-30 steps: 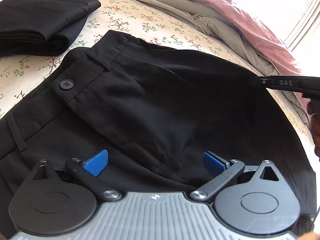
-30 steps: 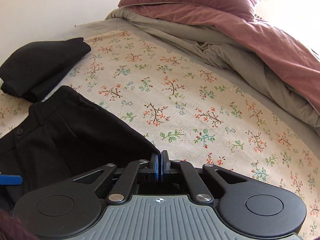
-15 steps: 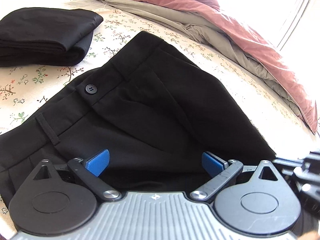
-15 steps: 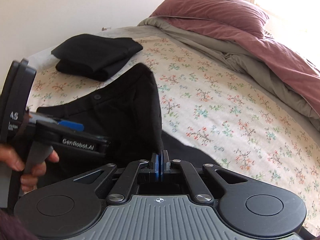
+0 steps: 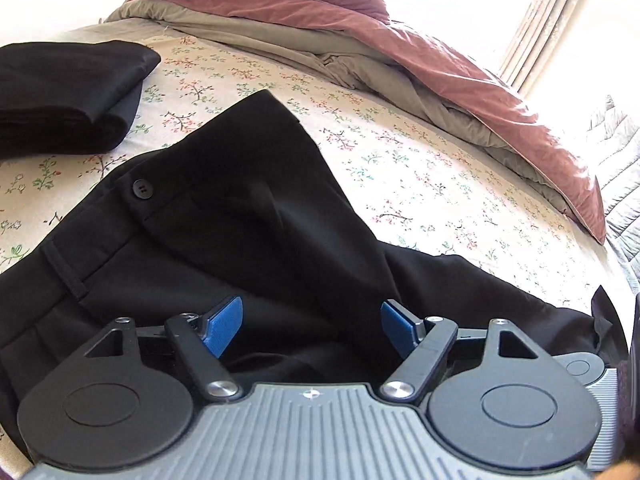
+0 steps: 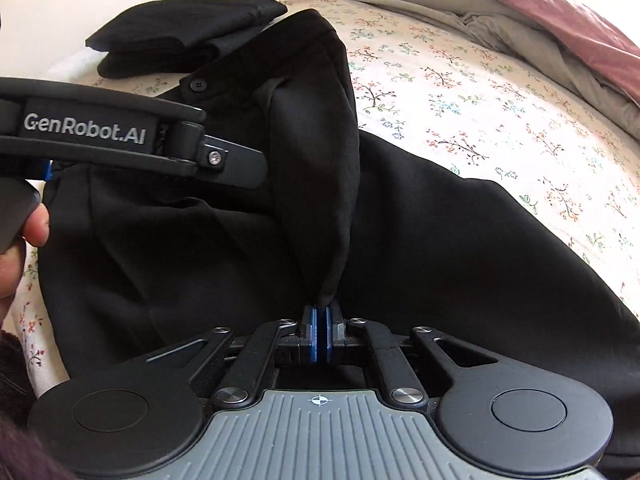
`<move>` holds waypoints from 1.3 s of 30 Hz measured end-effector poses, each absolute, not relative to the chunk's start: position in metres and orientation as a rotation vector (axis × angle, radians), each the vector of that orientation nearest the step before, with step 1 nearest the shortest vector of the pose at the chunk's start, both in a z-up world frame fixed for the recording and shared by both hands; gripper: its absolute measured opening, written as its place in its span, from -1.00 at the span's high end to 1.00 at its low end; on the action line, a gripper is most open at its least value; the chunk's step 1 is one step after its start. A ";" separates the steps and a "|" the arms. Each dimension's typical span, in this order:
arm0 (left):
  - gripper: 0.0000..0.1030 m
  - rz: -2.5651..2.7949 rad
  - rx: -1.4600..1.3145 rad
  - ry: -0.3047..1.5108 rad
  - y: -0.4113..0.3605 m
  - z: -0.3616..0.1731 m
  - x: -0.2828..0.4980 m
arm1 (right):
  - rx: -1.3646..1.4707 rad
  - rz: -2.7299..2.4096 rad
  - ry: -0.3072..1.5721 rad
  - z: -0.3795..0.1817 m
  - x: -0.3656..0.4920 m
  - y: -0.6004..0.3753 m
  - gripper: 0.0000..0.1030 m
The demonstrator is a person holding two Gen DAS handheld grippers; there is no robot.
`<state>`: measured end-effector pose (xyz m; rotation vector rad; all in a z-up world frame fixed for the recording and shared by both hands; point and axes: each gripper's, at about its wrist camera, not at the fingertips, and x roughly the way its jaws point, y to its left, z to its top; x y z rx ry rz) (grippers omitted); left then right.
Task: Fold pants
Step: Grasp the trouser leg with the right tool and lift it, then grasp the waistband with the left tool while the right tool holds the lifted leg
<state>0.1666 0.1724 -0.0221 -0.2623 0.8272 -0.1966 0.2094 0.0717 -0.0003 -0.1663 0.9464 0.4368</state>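
Right gripper (image 6: 319, 334): nearest in its own view; blue pads all but together, pinching a fold of black cloth that rises from between them; jaws have just been easing apart slightly, cloth between them and pressed at the tips

Left gripper (image 5: 310, 326): blue fingers (image 5: 222, 326) set wide apart over black cloth, nothing pinched between them; jaws have just been closing a little; seen side-on from the right wrist view, held by a hand (image 6: 22, 248) at the left edge, lettering "GenRobot.AI" on its body

Black pants (image 5: 224, 220): lying on the bed, directly under and ahead of both grippers; waistband toward the far left, bearing one round black button (image 5: 142, 190) and a belt loop (image 5: 66, 276); one side of the upper part lifted into a peaked flap whose lower end runs down to the right gripper's pads; a further dark stretch of the pants lies flat to the right, reaching toward the right edge of the left wrist view

Bedsheet (image 5: 400, 168): pale, printed with small sprigs and flowers; bare beyond and to the right of the pants

Folded black garment (image 5: 68, 96): neat stack on the sheet at far left, beyond the waistband, near it; whether they touch cannot be told

Duvet (image 5: 360, 32): rumpled, dusty rose on top and grey-green beneath, heaped along the far side of the bed

Window (image 5: 560, 20): very bright, far right, beyond the bed
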 end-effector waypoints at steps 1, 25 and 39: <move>-0.70 -0.196 -0.259 0.820 0.170 -0.022 0.170 | -0.145 0.433 0.947 0.005 0.209 0.065 0.75; -0.36 -0.032 -0.169 0.824 0.080 -0.032 0.201 | 0.103 -0.418 0.894 0.000 0.180 -0.227 -0.20; 0.75 -0.028 -0.348 0.642 0.113 -0.006 0.166 | 0.232 -0.531 0.658 0.032 0.128 -0.253 1.00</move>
